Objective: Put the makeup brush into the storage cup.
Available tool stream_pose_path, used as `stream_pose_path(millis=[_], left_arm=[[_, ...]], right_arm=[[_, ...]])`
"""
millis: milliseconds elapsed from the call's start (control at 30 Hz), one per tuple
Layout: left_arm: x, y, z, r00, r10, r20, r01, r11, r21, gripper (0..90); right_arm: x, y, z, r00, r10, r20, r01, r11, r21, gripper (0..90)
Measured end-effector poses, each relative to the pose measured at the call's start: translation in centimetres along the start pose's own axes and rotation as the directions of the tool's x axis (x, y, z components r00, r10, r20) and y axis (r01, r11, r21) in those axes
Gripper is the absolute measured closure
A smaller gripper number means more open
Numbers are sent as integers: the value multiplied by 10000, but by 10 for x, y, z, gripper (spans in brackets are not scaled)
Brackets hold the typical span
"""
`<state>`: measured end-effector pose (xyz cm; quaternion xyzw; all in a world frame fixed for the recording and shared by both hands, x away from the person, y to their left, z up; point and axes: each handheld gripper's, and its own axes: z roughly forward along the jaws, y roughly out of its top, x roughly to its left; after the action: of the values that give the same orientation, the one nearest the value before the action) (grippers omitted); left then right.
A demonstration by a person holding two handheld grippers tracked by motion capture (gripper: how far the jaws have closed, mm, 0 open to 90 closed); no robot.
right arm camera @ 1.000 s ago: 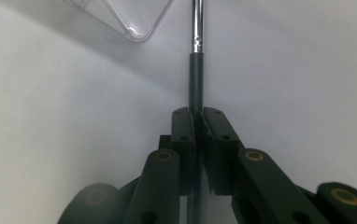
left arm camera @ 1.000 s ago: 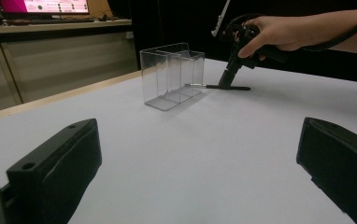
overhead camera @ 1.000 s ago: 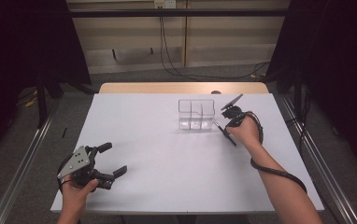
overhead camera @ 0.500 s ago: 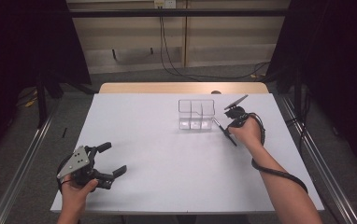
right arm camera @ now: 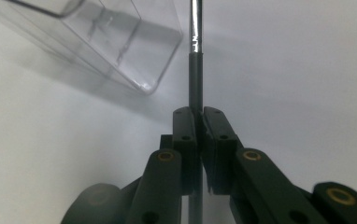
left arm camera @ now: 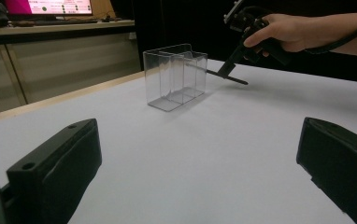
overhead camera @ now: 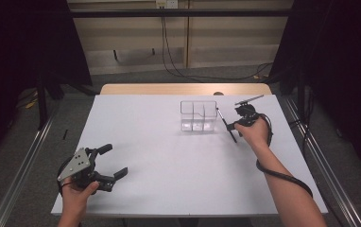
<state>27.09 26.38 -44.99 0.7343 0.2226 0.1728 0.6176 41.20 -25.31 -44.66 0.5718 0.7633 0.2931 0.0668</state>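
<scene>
Fingers of the right gripper (right arm camera: 199,122) clamp a thin black pen with a silver end (right arm camera: 195,65), just beside the clear plastic compartment box (overhead camera: 198,116) on the white table (overhead camera: 169,161); the left gripper (overhead camera: 115,163) rests open, well apart.

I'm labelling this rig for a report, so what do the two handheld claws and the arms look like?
Both are black. The left claw has two blocky jaws with small round holes and a grey three-cornered plate on top. The right claw has slim jaws with brass-coloured pivots, and a black cable loops along the forearm. Both forearms are bare, without sleeves.

No legible text; monitor (left arm camera: 48,6) screen lettering too small to read.
</scene>
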Motion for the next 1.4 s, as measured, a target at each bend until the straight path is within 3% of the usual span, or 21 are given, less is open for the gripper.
stream_pose_path(millis=[267, 633, 1000, 1400], left_arm=[[0, 0, 0, 10000, 24, -26, -24, 10000, 0, 0], [0, 0, -1, 10000, 8, -53, -9, 10000, -53, 0], [0, 1, -1, 10000, 27, -55, -28, 10000, -45, 0], [0, 1, -1, 9999, 26, -98, -26, 10000, -63, 0]], right_arm=[[-2, -3, -4, 9989, 264, -384, -304, 9938, -1074, 846], [2, -5, -8, 9970, 257, -729, -396, 9796, -1969, 846], [3, -8, -13, 9940, 340, -1042, -645, 9501, -3051, 846], [4, -10, -16, 9944, 284, -1022, -648, 9255, -3731, 846]])
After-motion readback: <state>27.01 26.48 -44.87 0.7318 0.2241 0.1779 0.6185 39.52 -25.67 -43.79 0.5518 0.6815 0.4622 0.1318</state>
